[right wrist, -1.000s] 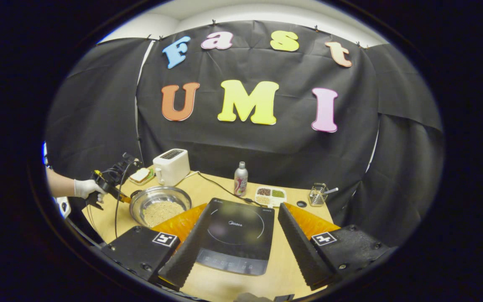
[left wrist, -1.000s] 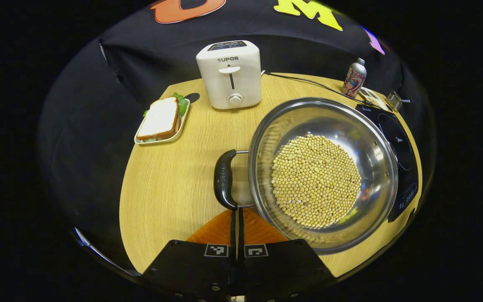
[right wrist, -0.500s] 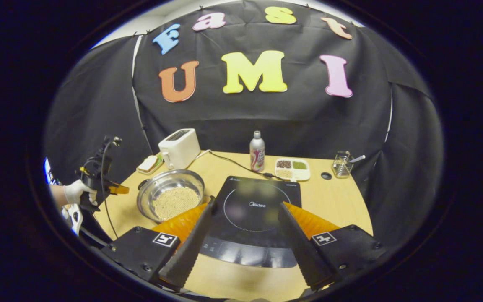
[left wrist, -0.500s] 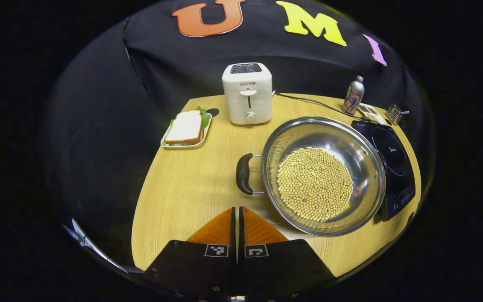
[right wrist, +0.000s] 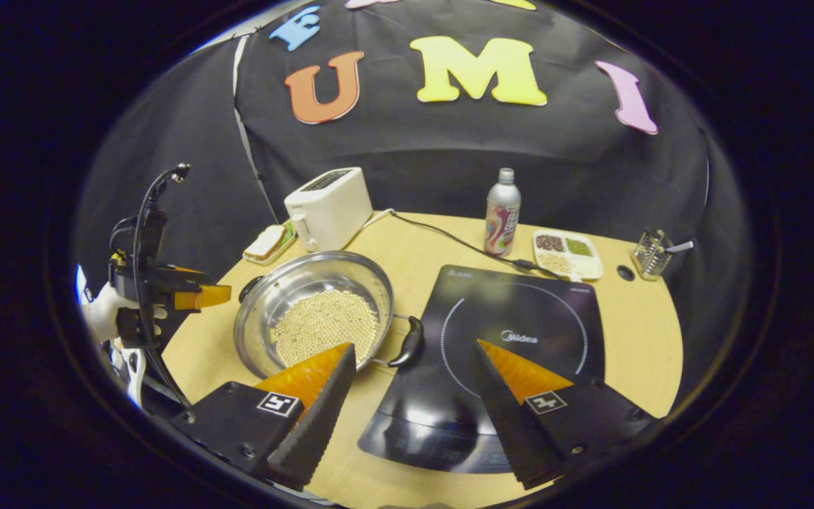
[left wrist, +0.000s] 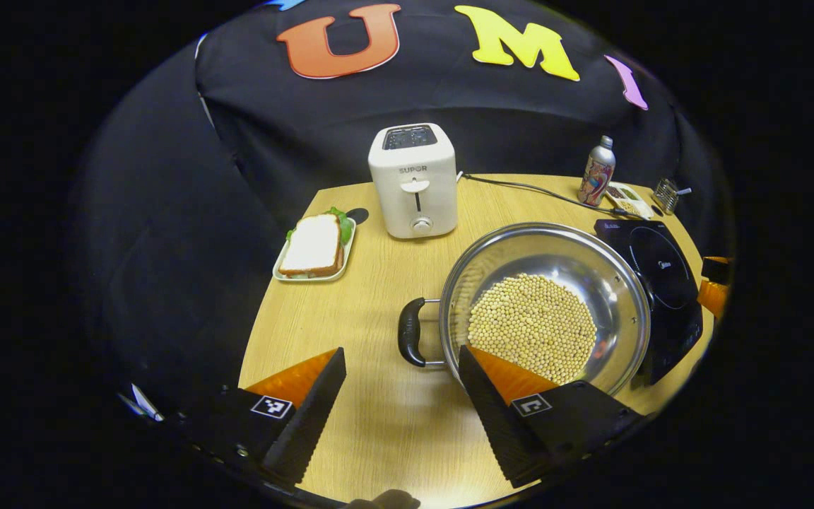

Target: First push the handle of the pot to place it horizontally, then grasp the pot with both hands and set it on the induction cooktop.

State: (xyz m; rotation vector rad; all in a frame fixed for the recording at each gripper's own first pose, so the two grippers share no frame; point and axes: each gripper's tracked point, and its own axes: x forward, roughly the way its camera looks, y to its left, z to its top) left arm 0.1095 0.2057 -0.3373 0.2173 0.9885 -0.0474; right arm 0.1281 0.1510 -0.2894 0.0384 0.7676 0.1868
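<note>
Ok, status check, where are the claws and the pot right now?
Left claw open, short of the near pot handle. Right claw open, by the far handle. Pot of beans on the table beside the induction cooktop. Nothing between pot and cooktop.

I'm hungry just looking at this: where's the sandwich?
In the left gripper view the sandwich lies on a small tray at the table's far left, beside the toaster.

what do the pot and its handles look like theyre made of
The pot looks like polished steel: its inner wall mirrors the beans. The handles look like glossy black plastic on thin wire brackets, though hard rubber is possible.
</note>
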